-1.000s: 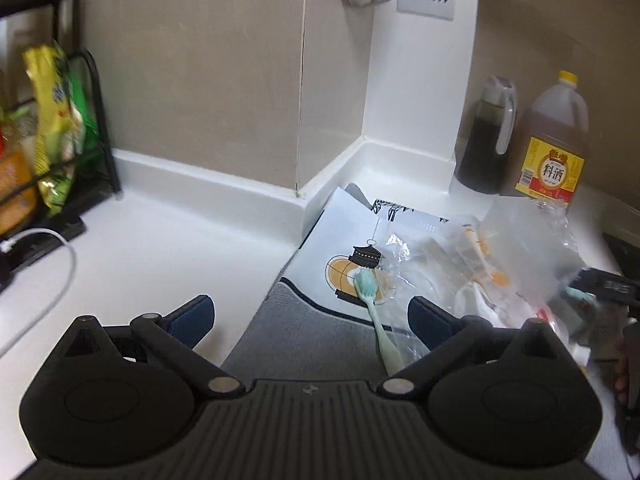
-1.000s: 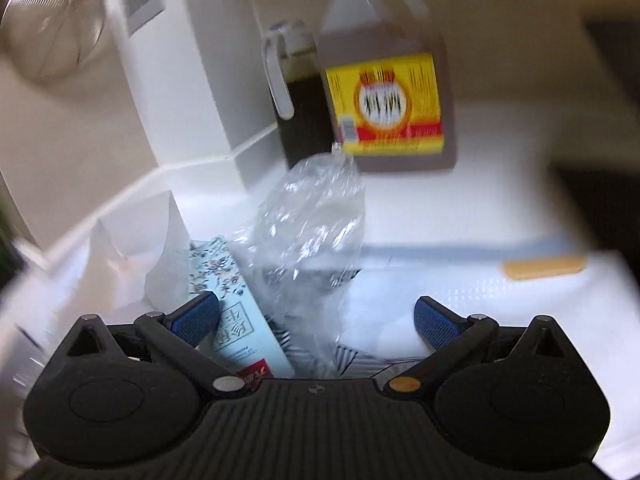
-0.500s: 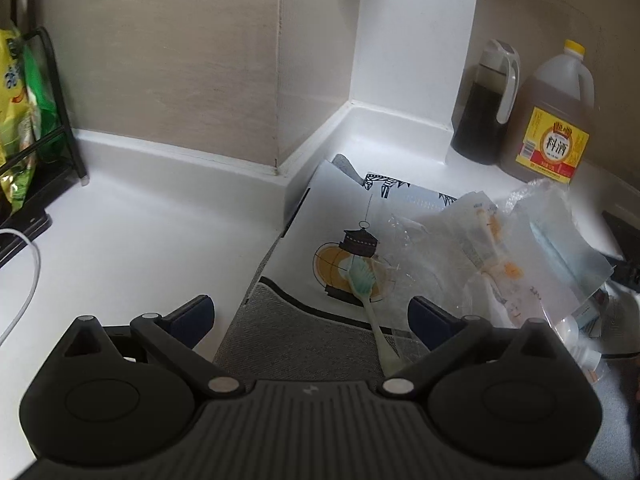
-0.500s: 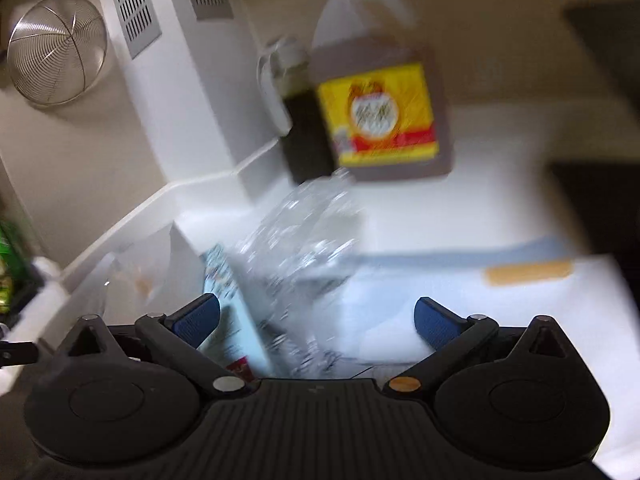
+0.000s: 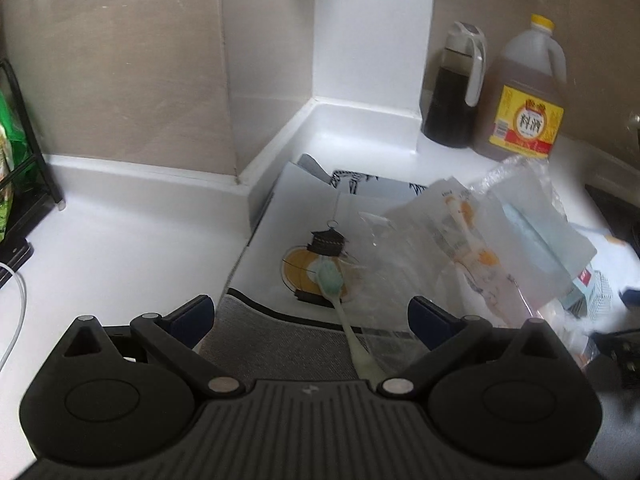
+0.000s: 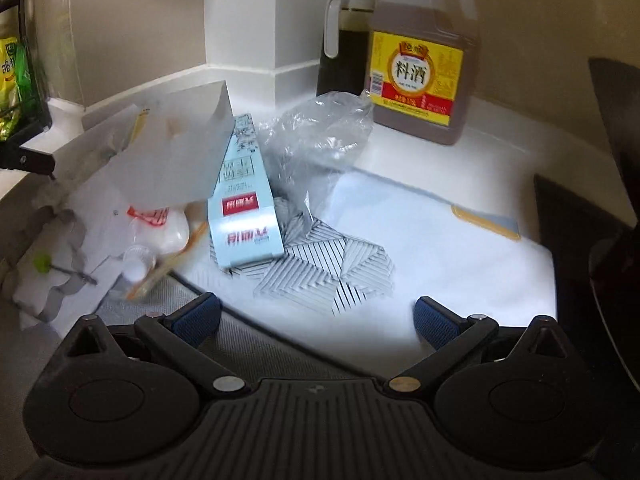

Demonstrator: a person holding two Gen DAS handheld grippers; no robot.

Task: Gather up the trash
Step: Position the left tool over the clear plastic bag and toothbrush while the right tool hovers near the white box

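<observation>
Toothbrush (image 5: 340, 304) handle end hidden behind gripper body.

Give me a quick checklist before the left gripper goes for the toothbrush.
1. Left gripper open: ok, fingers spread wide, nothing between them.
2. Toothbrush in line: ok, it lies between the fingers, head pointing away, on the lantern-print sheet.
3. Handle end free: cannot tell, it runs under the gripper body.
4. Clear wrapper out of the way: not ok, it lies right beside the brush.
5. Right gripper empty: ok, open, over the white cloth.
6. Trash bin located: cannot tell, none in view.
</observation>
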